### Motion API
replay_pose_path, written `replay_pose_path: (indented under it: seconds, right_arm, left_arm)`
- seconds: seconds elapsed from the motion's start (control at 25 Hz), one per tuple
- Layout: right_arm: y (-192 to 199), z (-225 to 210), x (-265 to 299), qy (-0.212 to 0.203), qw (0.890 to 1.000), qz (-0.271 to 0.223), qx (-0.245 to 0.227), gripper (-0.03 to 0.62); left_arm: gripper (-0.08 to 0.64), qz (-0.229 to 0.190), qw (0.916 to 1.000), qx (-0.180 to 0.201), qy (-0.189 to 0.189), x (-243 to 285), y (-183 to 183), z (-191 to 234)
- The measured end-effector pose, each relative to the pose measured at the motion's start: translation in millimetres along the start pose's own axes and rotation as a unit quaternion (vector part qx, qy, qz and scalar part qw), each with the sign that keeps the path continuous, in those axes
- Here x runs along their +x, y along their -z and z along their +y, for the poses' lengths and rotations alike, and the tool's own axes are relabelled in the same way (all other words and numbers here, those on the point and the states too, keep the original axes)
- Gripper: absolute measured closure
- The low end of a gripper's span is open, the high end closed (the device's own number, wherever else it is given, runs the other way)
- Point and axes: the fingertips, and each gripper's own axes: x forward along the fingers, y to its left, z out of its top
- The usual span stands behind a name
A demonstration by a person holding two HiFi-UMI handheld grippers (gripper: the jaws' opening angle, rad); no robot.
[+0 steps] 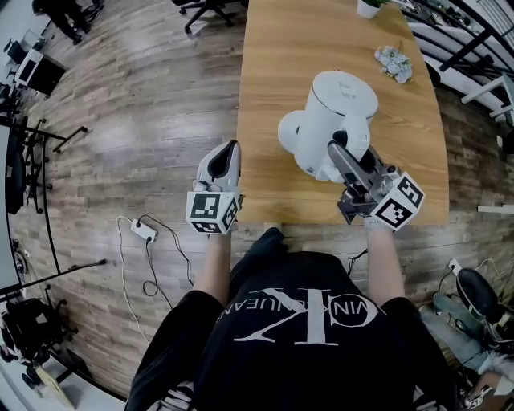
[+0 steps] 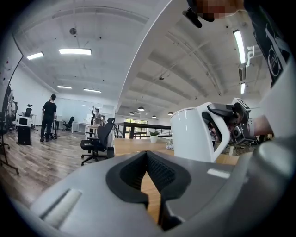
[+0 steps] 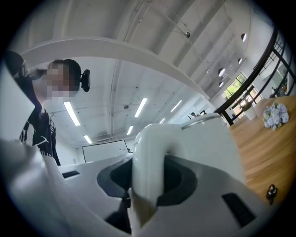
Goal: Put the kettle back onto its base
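One white kettle (image 1: 337, 112) sits over the near part of a long wooden table (image 1: 273, 72), its handle clamped between the jaws of the right gripper (image 1: 340, 151). The right gripper view shows that handle (image 3: 148, 162) filling the space between the pads. No view shows whether the kettle's bottom rests on the wood or hangs just above it.

Just left of the kettle, a round white base (image 1: 289, 130) lies on the tabletop. Its right side is covered by the kettle's body.

The left gripper (image 1: 230, 149) is at the table's near left edge, well apart from the kettle. Its jaws are drawn together at the tips with nothing between them. From its own view the kettle (image 2: 192, 134) is on the right.

Farther along the table, on the right, lies a small bunch of flowers (image 1: 393, 63). A white pot (image 1: 369, 6) sits at the far end.

On the plank floor to the left, a power strip (image 1: 143, 231) trails its cable, and an office chair (image 1: 205, 10) is at the far edge. The left gripper view also takes in a black office chair (image 2: 97, 143) beside the table and a person (image 2: 47, 116) standing far off on the left.
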Motion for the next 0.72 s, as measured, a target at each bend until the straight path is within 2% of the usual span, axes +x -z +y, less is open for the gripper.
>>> replay_pose_path:
  seconds: [0.28,0.52,0.72]
  right_arm:
    - [-2.9,-13.2,27.2,-0.002,1.000,0.015,-0.026,0.460]
    - [-17.4,-30.7,44.7,-0.006,1.000,-0.006,-0.021,0.460]
    - [-5.9,-45.4,48.9,0.000,1.000,-0.004,-0.020,0.460]
  left_arm:
    - [0.549,0.000,0.9999,0.003,0.014,31.8,-3.5,25.4]
    - [0.549,0.001,0.9997,0.002,0.025,57.1,-8.6,38.5]
    - [0.549,0.002,0.9997,0.004,0.024,58.5,-4.9,35.8]
